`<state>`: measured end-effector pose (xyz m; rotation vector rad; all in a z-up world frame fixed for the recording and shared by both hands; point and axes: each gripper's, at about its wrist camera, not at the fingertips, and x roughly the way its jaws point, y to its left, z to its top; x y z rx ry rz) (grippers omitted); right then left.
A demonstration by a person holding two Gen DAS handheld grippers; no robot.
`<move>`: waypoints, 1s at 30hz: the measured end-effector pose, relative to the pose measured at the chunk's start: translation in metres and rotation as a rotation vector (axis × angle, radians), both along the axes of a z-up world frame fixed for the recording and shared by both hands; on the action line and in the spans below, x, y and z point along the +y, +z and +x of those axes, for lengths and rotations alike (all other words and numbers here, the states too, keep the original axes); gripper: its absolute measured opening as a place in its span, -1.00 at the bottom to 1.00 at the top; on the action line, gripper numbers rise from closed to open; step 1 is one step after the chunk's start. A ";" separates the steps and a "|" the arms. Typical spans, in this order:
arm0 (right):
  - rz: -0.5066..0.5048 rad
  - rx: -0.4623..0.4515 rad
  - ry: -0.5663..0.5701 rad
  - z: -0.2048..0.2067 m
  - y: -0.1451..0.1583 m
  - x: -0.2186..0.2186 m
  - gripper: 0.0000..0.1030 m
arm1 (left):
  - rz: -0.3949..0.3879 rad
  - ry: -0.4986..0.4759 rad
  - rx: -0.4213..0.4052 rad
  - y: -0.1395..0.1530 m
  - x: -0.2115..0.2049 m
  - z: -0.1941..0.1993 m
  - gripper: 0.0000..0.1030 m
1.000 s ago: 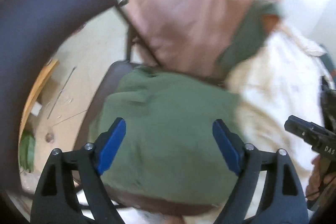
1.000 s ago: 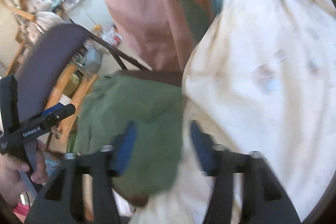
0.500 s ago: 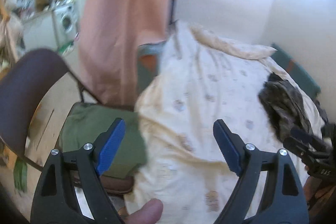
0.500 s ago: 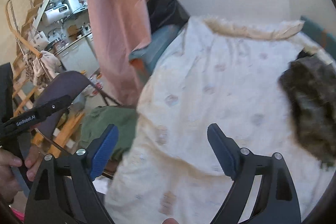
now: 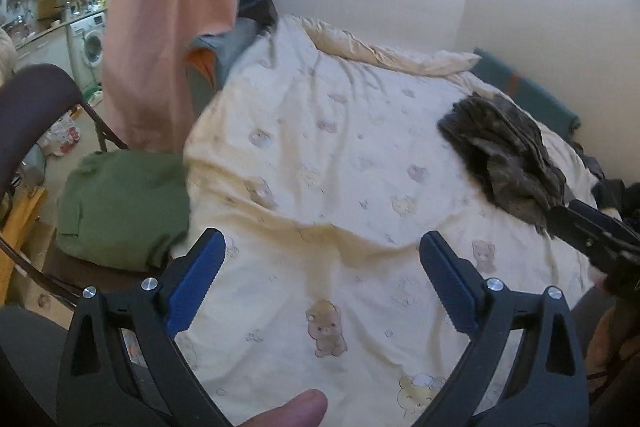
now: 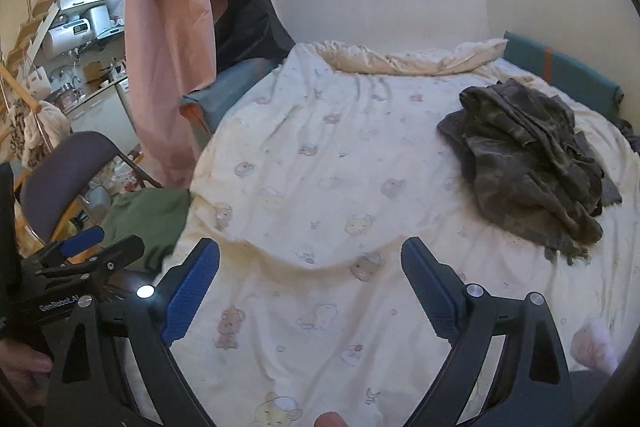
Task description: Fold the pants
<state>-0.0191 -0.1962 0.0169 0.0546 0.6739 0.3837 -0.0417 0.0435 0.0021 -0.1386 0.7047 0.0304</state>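
Note:
A crumpled camouflage pair of pants [image 5: 504,163] [image 6: 528,155] lies in a heap on the right side of the cream bear-print duvet [image 5: 340,147] [image 6: 320,167]. My left gripper [image 5: 322,241] hovers over the duvet's near part, its jaws opening with nothing between them. My right gripper [image 6: 311,246] hangs beside it, jaws also opening and empty, well short of the pants. A folded green garment [image 5: 124,203] [image 6: 152,219] rests on the chair seat at the left. Each gripper shows at the edge of the other's view.
A dark folding chair [image 5: 28,107] [image 6: 60,171] stands left of the bed. A pink curtain [image 5: 168,27] [image 6: 168,67] hangs behind it. A teal cushion [image 5: 528,95] [image 6: 560,71] lines the far right bed edge. A kitchen area with a washing machine [image 5: 90,43] lies beyond.
Both grippers have swung right and up, away from the green garment on the chair and over the bed. Their jaws have widened. The camouflage pants have come into view.

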 end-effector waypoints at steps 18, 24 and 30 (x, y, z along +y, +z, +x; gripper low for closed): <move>-0.006 -0.030 -0.103 0.011 -0.035 -0.012 1.00 | 0.048 -0.036 -0.022 -0.022 -0.028 0.007 1.00; -0.013 -0.009 -0.108 0.015 -0.043 -0.015 1.00 | 0.037 -0.009 -0.007 -0.025 -0.022 0.008 1.00; -0.023 -0.010 -0.108 0.015 -0.043 -0.017 1.00 | 0.032 0.003 -0.013 -0.025 -0.019 0.008 1.00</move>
